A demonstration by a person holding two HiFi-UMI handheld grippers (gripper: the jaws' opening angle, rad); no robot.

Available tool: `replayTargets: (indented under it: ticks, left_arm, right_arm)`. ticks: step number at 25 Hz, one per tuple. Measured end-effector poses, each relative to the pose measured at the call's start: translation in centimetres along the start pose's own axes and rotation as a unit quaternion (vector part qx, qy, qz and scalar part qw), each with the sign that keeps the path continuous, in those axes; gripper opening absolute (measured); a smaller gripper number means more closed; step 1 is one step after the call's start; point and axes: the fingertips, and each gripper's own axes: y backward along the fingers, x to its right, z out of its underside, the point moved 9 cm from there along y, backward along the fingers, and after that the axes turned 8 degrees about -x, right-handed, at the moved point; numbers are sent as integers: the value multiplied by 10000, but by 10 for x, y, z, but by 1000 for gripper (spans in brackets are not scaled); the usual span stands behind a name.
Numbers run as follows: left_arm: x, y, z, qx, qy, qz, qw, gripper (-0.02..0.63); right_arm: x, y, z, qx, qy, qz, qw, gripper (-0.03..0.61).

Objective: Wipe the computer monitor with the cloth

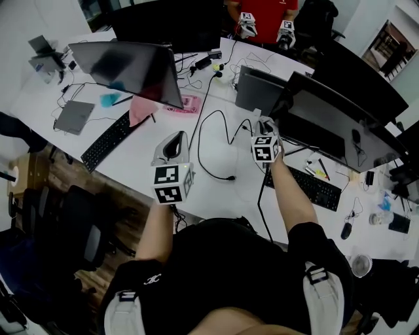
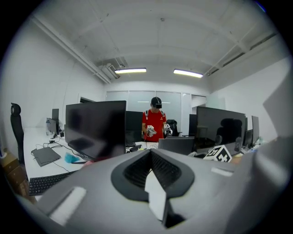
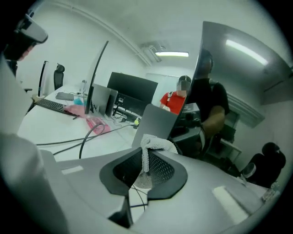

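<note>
My right gripper (image 1: 264, 128) is shut on a small white cloth (image 3: 156, 144), which bunches up above the jaws. The gripper is held just in front of the left end of the dark monitor (image 1: 340, 112) on the right of the desk. In the right gripper view the glossy screen (image 3: 238, 96) fills the right side, close by, and reflects a person; I cannot tell whether the cloth touches it. My left gripper (image 1: 175, 141) hovers over the white desk (image 1: 216, 186), shut with nothing in it. In the left gripper view its jaws (image 2: 150, 153) point at another monitor (image 2: 96, 128).
A second monitor (image 1: 131, 65) leans at the left, with a pink cloth (image 1: 141, 111) and a keyboard (image 1: 108, 141) below it. Black cables (image 1: 216, 150) loop between my grippers. Another keyboard (image 1: 317, 186) lies right. A person in red (image 1: 265, 19) stands across the desk.
</note>
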Motion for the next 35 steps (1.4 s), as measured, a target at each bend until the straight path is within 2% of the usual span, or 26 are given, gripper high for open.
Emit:
replayTargets:
  ticks: [9, 16, 21, 24, 29, 35]
  left_arm:
    - [10, -7, -5, 113, -39, 306, 9995, 54]
    - [23, -10, -5, 108, -89, 527, 9985, 54]
    - [34, -14, -9, 129, -127, 682, 9975, 54]
    - [42, -18, -10, 152, -152, 787, 9967, 54]
    - [61, -30, -15, 161, -215, 1018, 9944, 54]
    - [100, -46, -29, 234, -376, 1453, 9884, 54]
  right_arm:
    - [30, 64, -85, 1159, -550, 498, 9905, 28]
    - [57, 111, -147, 2036, -749, 882, 9722, 29]
    - [67, 151, -172, 2581, -843, 1096, 9562, 29]
    - [68, 177, -170, 2857, -911, 1083, 9478, 29]
    - [62, 209, -137, 2887, -1212, 955, 9449, 29]
    - [84, 244, -78, 2603, -1537, 1401, 9429, 29]
